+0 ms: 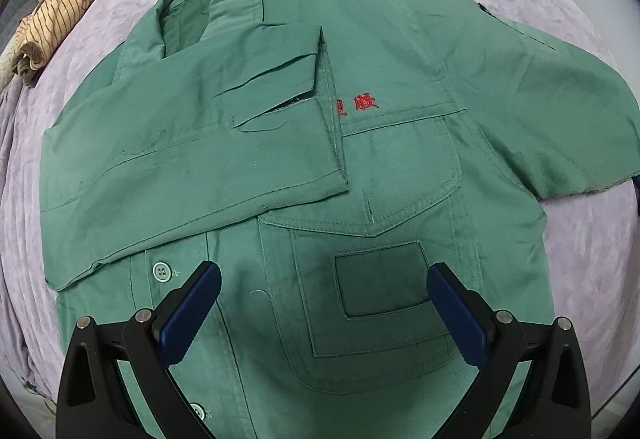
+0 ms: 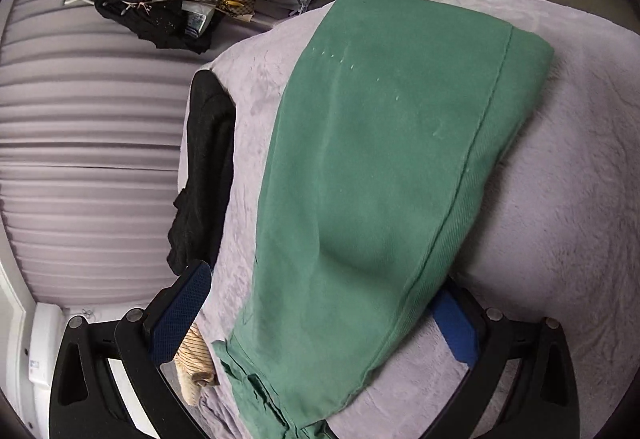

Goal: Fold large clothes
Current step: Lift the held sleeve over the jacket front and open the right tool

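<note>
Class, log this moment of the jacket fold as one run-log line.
green jacket: one sleeve folded across chest | left hand-held gripper: open above pocket | right hand-held gripper: open around other sleeve

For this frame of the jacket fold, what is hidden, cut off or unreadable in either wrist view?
- Left wrist view: red embroidery, first character covered by the folded sleeve.
- Left wrist view: the green jacket, its hem cut off by the bottom edge and left gripper.
- Right wrist view: right gripper, one finger mostly hidden under the other sleeve; cuff cut off below.
</note>
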A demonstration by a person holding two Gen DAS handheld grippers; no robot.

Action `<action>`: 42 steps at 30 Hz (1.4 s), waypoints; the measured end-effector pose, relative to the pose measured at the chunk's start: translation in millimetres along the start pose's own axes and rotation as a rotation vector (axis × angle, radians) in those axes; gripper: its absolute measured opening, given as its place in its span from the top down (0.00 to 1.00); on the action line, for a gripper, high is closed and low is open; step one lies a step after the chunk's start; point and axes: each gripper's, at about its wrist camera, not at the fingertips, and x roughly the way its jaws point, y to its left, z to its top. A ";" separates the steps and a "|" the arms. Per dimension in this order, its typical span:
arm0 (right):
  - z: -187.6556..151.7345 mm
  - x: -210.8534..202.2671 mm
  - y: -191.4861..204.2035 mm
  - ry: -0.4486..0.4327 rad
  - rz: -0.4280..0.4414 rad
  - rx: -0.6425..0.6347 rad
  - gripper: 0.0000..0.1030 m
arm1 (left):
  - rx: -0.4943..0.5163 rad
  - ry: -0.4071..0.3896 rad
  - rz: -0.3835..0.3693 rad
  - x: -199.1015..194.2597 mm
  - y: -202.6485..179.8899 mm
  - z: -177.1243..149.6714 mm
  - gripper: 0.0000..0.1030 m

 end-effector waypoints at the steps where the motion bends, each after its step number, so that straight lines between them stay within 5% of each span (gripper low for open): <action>1: 1.9 -0.2 -0.7 -0.003 0.012 0.012 0.00 | 0.000 0.001 0.004 2.1 1.4 2.4 0.00; 5: 7.0 -0.7 -8.1 -0.031 0.071 0.099 0.02 | -0.009 0.005 0.007 4.2 4.8 1.7 0.00; 6: 7.3 0.1 -12.0 -0.035 0.102 0.132 0.11 | -0.012 0.007 0.005 4.4 6.2 1.3 0.00; 8: 6.7 3.9 -19.8 -0.026 0.112 0.186 0.55 | -0.016 0.012 0.004 5.3 8.2 0.7 0.00; 9: 6.4 5.6 -23.7 -0.014 0.103 0.196 0.92 | -0.015 0.013 0.003 6.5 15.2 -2.6 0.00; 10: 5.5 7.8 -24.6 -0.008 0.115 0.195 0.95 | -0.015 0.013 0.003 6.7 16.4 -3.3 0.00; 18: -17.4 3.3 43.5 0.038 0.254 -0.032 0.96 | -0.045 -0.041 -0.014 -5.7 59.5 -12.8 0.00; 25: -87.3 41.8 149.5 0.196 0.373 -0.273 0.95 | -0.099 -0.144 0.019 -26.5 130.1 -7.9 0.00; 32: -236.9 125.2 236.0 0.429 0.240 -0.711 0.95 | -0.181 -0.195 0.070 -27.0 194.5 -16.6 0.00; 37: -333.9 203.0 212.9 0.591 0.119 -0.781 0.95 | -0.226 -0.186 0.097 -11.2 234.7 -34.4 0.00; 42: -367.2 249.3 166.6 0.627 -0.068 -0.747 0.89 | -0.238 -0.182 0.090 1.8 257.5 -51.4 0.00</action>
